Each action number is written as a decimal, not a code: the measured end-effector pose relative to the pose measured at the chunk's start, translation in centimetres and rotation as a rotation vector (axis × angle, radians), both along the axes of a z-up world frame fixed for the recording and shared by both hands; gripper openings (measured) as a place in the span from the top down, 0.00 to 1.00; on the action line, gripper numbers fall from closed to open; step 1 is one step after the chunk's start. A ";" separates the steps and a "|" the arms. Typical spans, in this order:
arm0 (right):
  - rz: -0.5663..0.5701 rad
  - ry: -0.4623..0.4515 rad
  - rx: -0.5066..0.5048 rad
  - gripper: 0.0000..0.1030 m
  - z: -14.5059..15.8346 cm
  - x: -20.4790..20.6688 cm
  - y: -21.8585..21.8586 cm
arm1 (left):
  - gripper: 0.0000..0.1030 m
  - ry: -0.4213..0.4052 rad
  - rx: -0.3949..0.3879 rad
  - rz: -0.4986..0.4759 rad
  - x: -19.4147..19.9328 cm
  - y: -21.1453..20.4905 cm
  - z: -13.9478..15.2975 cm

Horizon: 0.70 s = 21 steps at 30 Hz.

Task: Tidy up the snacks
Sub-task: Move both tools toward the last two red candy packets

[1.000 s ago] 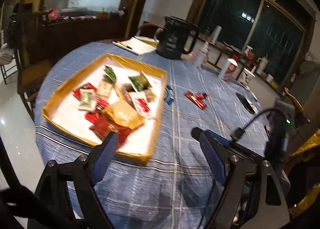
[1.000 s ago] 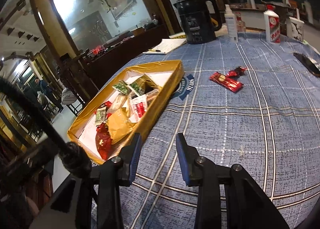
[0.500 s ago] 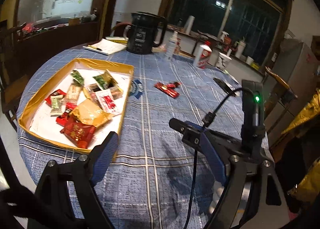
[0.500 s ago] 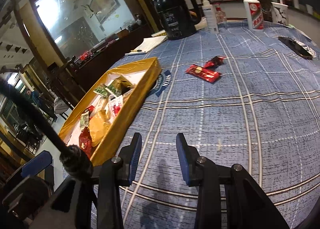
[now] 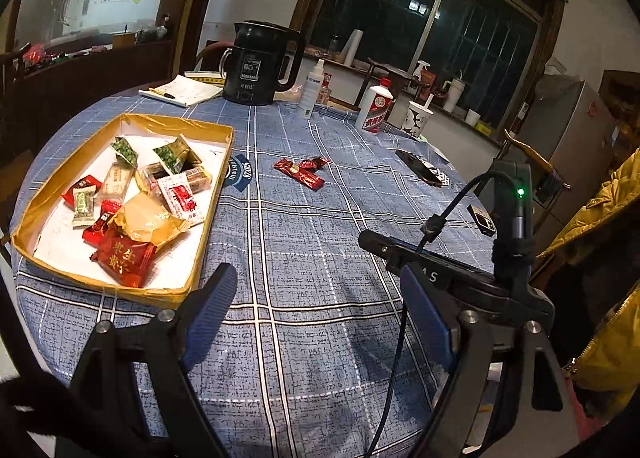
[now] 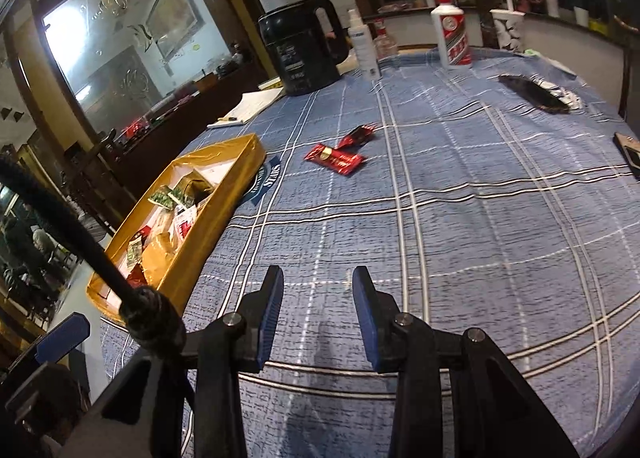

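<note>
A gold tray (image 5: 218, 178) (image 6: 224, 194) on the blue checked tablecloth holds several wrapped snacks, among them a big red packet (image 5: 124, 260). Two red snack packets (image 5: 299, 173) (image 6: 334, 158) lie loose on the cloth beyond the tray, the smaller one (image 6: 356, 136) just behind the longer one. My left gripper (image 5: 316, 296) is open and empty above the near cloth, right of the tray. My right gripper (image 6: 318, 290) is open and empty, hovering over the cloth well short of the loose packets.
A black kettle (image 5: 260, 62) (image 6: 304, 46), a notepad (image 5: 182, 90), a spray bottle (image 6: 364, 44) and a white bottle (image 5: 374, 110) (image 6: 452, 34) stand at the far side. A phone (image 6: 534, 92) and another device (image 6: 632, 148) lie at the right. The right gripper's body (image 5: 460, 270) shows in the left view.
Both grippers have swung right, away from the tray, so the loose red packets sit nearer the middle of each view. Jaws unchanged; nothing was picked up.
</note>
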State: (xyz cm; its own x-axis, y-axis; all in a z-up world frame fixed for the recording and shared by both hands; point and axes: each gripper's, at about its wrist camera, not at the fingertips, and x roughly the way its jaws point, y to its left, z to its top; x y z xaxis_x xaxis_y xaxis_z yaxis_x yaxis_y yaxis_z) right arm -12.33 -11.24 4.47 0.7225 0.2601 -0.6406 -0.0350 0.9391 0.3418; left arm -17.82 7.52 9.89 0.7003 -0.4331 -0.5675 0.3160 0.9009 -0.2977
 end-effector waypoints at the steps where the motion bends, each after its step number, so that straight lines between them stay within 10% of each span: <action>1: 0.000 0.004 -0.005 0.65 -0.1 -0.1 0.0 | 0.18 -0.001 -0.002 0.002 -0.1 0.0 0.0; 21: 0.013 0.043 -0.013 0.65 -0.7 1.5 0.0 | 0.18 0.016 -0.001 0.085 1.3 1.6 -0.1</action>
